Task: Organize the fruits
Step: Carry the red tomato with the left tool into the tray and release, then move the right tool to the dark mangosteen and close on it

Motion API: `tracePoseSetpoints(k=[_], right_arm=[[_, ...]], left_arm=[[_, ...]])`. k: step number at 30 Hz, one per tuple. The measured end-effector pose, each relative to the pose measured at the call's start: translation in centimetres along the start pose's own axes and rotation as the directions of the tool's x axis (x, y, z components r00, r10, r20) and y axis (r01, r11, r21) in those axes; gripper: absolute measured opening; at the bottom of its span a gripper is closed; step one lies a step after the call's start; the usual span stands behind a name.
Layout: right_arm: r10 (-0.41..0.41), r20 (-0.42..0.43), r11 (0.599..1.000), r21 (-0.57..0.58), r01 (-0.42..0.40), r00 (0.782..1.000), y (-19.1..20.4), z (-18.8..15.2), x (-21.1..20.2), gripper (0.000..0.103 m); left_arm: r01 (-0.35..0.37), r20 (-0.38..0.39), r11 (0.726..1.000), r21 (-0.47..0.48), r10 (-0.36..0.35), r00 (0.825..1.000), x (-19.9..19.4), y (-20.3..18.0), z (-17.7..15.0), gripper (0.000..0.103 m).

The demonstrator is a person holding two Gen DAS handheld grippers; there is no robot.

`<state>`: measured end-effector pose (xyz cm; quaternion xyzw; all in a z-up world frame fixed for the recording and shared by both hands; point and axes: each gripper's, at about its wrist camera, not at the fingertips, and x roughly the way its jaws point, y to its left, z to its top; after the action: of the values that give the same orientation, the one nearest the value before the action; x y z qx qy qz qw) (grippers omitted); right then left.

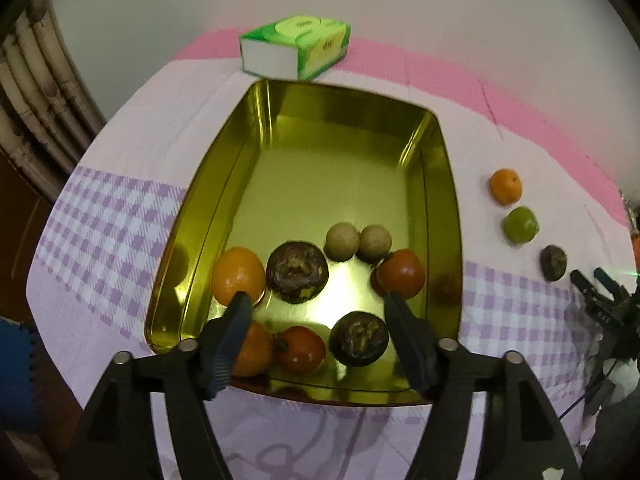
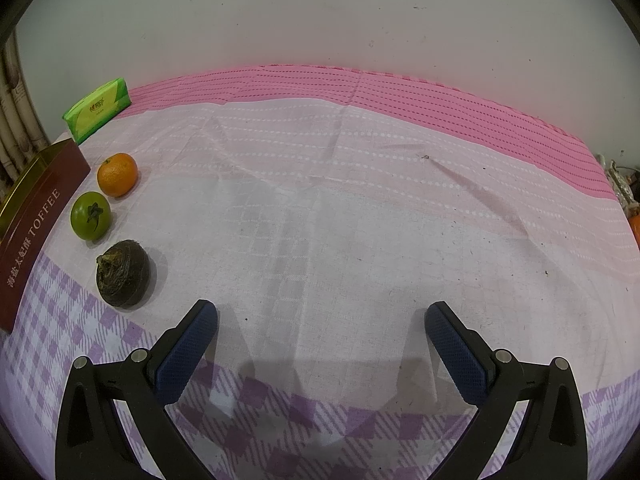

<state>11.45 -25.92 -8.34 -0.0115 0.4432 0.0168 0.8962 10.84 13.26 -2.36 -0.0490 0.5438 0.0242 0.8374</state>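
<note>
A gold tin tray (image 1: 352, 128) holds several fruits at its near end: oranges (image 1: 238, 274), red tomatoes (image 1: 401, 273), dark mangosteens (image 1: 297, 271) and two pale round fruits (image 1: 341, 241). My left gripper (image 1: 316, 304) is open and empty above them. On the cloth right of the tray lie an orange (image 2: 117, 174), a green tomato (image 2: 91, 215) and a mangosteen (image 2: 122, 272) in a row. My right gripper (image 2: 320, 316) is open and empty over bare cloth, right of the mangosteen. It also shows in the left wrist view (image 1: 596, 280).
A green tissue box (image 1: 296, 46) stands behind the tray at the back of the table; it also shows in the right wrist view (image 2: 98, 110). The tray's red side reads TOFFEE (image 2: 36, 232). A wall runs behind the pink and lilac cloth (image 2: 360, 200).
</note>
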Motion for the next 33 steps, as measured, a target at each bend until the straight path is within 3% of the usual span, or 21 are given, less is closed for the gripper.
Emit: tracePoseSetpoints(k=[15,27,33], right_arm=[[0.001,-0.015,1.000,0.000,-0.001,1.000,0.0,0.1,0.2,0.103],[-0.006,-0.037,1.000,0.011,0.006,0.999,-0.2,0.7,0.3,0.103],[-0.011,-0.051,1.000,0.016,0.012,0.999,-0.1,0.8,0.4,0.103]], left_arm=[[-0.033,0.092,0.999,-0.040,0.037,0.995,-3.1,0.9,-0.2,0.100],[-0.005,0.135,0.998,-0.059,0.013,0.991,-5.4,1.6,-1.2,0.102],[-0.023,0.153,0.995,-0.097,0.038,0.987,-6.4,2.6,-1.7,0.102]])
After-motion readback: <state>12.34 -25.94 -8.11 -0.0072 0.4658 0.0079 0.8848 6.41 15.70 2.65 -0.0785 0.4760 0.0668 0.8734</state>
